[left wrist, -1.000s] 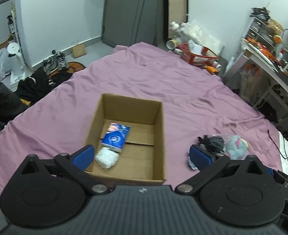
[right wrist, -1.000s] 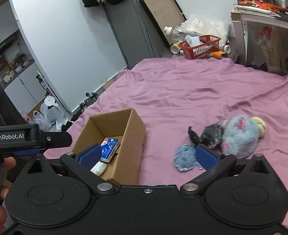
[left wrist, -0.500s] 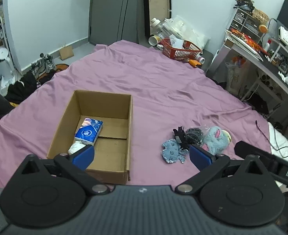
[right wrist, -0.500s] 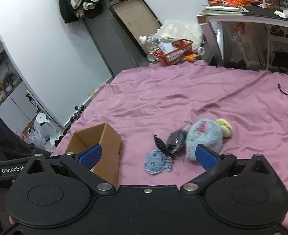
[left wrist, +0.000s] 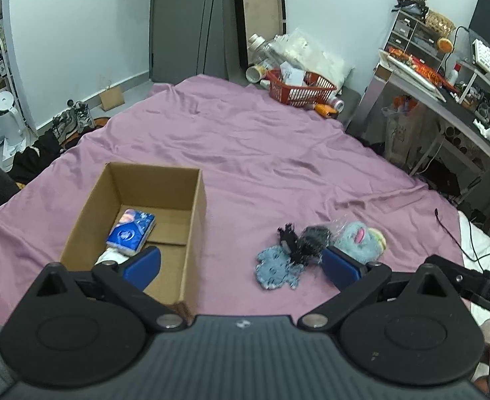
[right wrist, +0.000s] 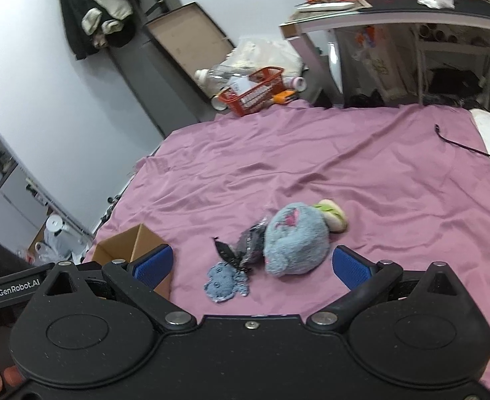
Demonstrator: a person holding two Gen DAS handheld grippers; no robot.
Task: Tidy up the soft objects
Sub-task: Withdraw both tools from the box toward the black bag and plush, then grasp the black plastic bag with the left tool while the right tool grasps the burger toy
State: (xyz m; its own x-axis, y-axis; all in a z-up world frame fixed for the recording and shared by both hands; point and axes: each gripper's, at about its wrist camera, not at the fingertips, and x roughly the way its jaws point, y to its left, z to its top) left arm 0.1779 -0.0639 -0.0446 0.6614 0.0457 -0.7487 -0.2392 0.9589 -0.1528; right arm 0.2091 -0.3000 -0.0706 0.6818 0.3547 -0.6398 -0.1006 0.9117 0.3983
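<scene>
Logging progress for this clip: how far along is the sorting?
Done: tissue pack and a white soft item lie in the cardboard box. In hand: nothing; both grippers open. Left: blue plush, black bagged item, blue crochet piece on the sheet.

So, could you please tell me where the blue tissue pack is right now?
In the left wrist view, the blue tissue pack lies inside the open brown cardboard box on the left, overlapping a white soft bundle.
</scene>
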